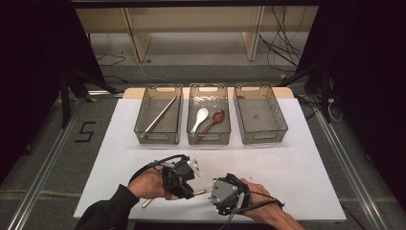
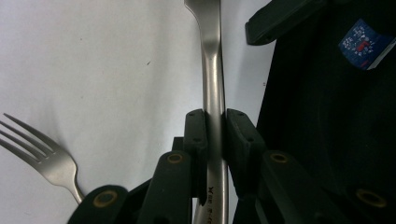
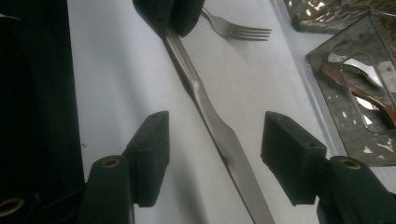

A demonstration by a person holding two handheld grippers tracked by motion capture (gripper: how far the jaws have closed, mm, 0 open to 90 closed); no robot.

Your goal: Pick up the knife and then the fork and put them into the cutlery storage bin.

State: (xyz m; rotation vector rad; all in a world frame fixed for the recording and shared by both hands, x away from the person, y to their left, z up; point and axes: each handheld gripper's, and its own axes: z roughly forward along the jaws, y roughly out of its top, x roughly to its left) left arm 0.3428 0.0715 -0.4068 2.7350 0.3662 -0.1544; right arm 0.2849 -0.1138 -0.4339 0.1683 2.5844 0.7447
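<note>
Sorting status: the left bin (image 1: 158, 122) holds chopsticks (image 1: 160, 116); the middle bin (image 1: 208, 120) holds a white spoon (image 1: 199, 119) and a brown spoon (image 1: 213, 122); the right bin (image 1: 260, 120) holds nothing. As a judgement, the chopsticks and spoons are sorted and the remaining steel cutlery is still pending, most likely for the right bin.

Item in hand: a steel knife (image 2: 214, 79). The left gripper (image 2: 215, 135) pinches its handle, jaws pressed against both sides of the shaft. In the left gripper view the knife runs from the jaws toward 12 o'clock.

The right gripper (image 3: 215, 154) has its jaws spread. In the right gripper view the knife blade (image 3: 219, 135) lies between them, touching neither pad, running from 11 o'clock to 5 o'clock. As a judgement, a hand-over from left to right is in progress; the right jaws have not yet closed.

In the high view both grippers sit at the near edge of the white mat (image 1: 297, 167), at 6 o'clock from the bins, with the knife bridging them.

A fork (image 2: 44, 158) lies on the mat, at 8 o'clock of the left jaws, apart from them. It remains to be sorted.
</note>
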